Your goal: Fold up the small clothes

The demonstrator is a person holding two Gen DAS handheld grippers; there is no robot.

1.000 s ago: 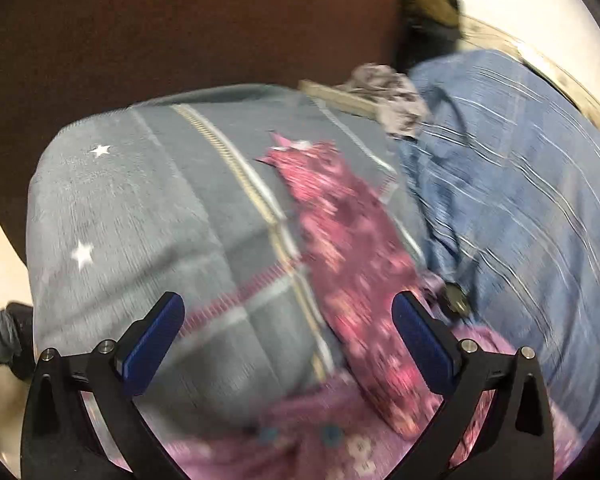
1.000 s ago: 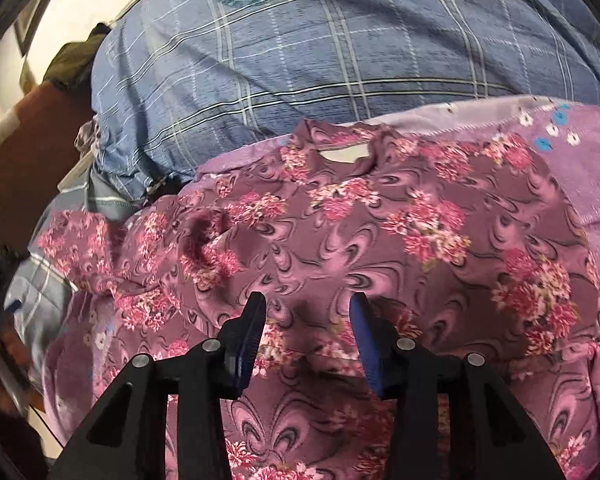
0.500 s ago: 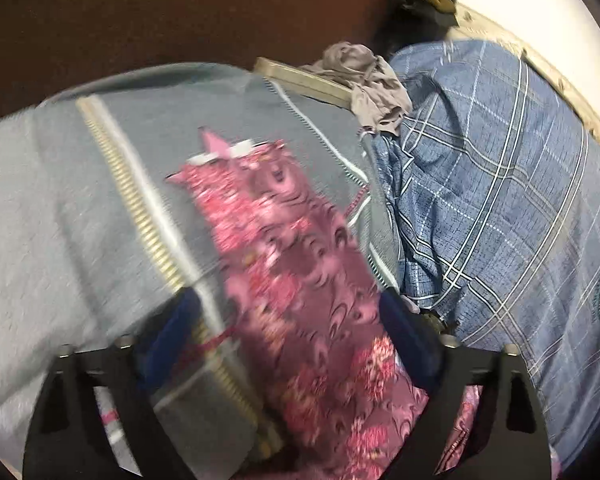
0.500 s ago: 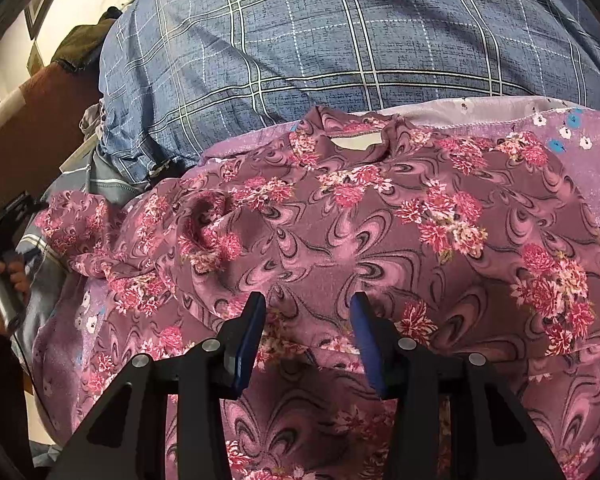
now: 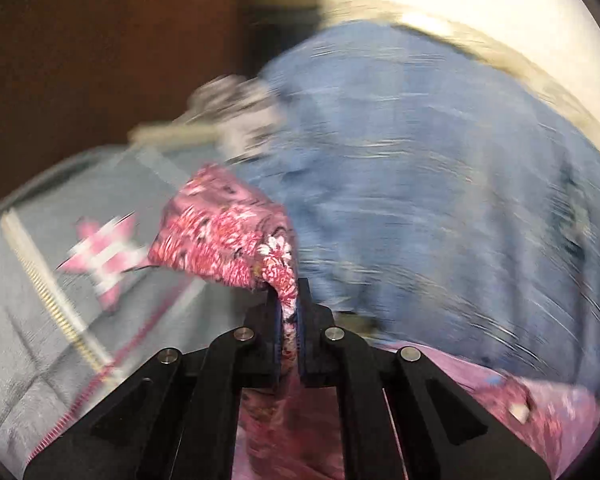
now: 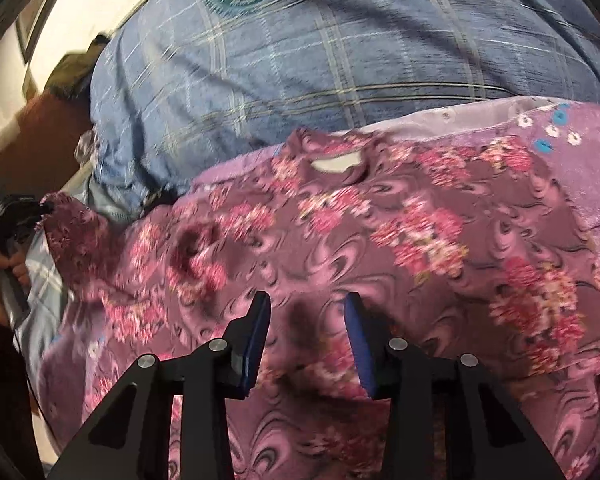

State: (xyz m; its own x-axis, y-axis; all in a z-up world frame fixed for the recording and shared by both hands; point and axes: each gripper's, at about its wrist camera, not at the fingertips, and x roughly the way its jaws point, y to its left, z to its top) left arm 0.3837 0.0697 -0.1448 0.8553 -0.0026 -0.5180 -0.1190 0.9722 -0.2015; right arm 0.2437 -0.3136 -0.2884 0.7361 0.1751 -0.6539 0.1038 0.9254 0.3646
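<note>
A small maroon top with pink flowers (image 6: 380,240) lies spread on a purple floral sheet (image 6: 572,160), its neck opening away from me. My right gripper (image 6: 306,312) is open, fingers apart just above the top's middle. My left gripper (image 5: 287,308) is shut on the top's sleeve (image 5: 228,236) and lifts it off the bedding. In the right wrist view the left gripper (image 6: 40,208) shows at the far left, holding that sleeve end.
A big blue plaid pillow (image 6: 340,48) lies behind the top. A grey quilt with stars and a zipper-like stripe (image 5: 40,280) lies to the left. A crumpled grey cloth (image 5: 240,112) and a brown headboard (image 5: 100,40) are beyond.
My left gripper went from open over the sleeve to shut on it and lifted it, swinging right. My right gripper stayed open over the top's middle.
</note>
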